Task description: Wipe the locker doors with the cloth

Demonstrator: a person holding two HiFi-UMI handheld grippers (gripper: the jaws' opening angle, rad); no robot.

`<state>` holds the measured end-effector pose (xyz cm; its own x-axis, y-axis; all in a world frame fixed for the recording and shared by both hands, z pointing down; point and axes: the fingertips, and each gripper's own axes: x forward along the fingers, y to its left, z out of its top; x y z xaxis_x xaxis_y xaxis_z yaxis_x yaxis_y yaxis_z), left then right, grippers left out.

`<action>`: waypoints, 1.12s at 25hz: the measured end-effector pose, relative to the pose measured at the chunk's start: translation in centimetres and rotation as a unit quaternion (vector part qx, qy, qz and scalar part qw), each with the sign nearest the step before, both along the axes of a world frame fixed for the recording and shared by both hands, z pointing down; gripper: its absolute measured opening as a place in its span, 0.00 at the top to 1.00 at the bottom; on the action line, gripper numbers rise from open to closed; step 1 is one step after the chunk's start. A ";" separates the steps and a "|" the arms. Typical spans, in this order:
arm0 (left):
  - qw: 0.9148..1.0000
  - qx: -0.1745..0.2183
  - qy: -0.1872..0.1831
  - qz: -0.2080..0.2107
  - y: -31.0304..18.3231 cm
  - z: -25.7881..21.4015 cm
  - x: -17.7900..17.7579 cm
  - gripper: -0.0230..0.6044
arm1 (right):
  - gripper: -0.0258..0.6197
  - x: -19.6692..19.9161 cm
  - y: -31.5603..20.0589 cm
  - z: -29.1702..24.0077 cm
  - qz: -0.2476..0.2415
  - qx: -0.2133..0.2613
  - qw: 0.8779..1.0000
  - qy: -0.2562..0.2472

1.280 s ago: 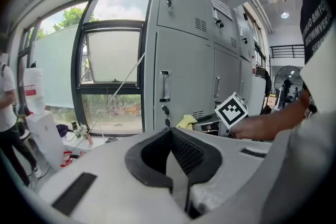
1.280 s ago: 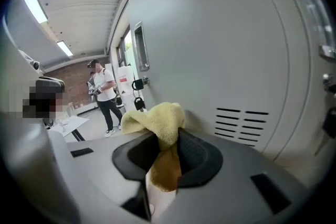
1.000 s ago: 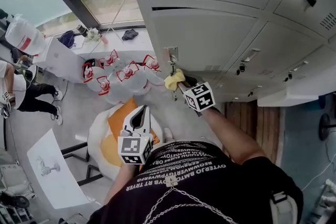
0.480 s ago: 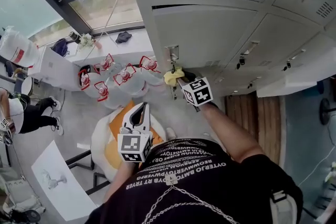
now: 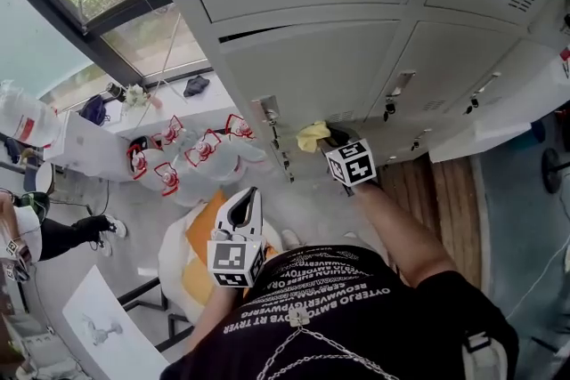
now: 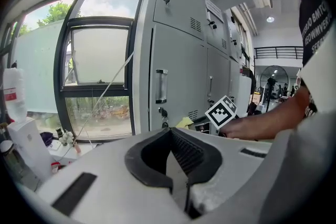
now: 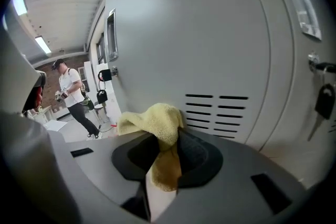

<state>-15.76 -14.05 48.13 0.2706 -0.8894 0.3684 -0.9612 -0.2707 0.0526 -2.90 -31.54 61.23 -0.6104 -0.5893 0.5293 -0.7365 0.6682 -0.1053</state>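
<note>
Centrally, the yellow cloth (image 5: 312, 136) is clamped in the right tongs (image 5: 331, 139) against a shut locker door (image 5: 303, 76); the left tongs (image 5: 246, 202) are closed, empty.

A crumpled yellow cloth (image 5: 313, 136), centre frame, pinched in the right claw (image 7: 160, 162), lies against a grey metal locker door (image 5: 307, 71) beside its vent slots (image 7: 215, 113).

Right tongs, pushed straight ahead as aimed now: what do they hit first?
The cloth clamped in the right tongs leads; it would meet the grey locker door beside the vent slots. Gap looks tiny, possibly already touching.
</note>
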 end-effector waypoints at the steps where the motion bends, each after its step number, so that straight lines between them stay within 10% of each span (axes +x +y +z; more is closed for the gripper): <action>1: 1.000 0.001 0.001 -0.002 -0.2 -0.1 0.3 0.95 | 0.82 0.8 -0.6 0.0 0.004 0.002 1.000 0.002; 14: 0.999 0.018 0.009 -0.029 0.2 -0.9 7.7 0.95 | 0.82 10.3 -2.4 0.4 0.022 0.018 0.999 0.043; 28: 0.998 0.006 -0.058 -0.031 2.2 -1.7 12.4 0.95 | 0.83 16.6 7.7 -16.1 -0.020 0.165 0.985 -0.051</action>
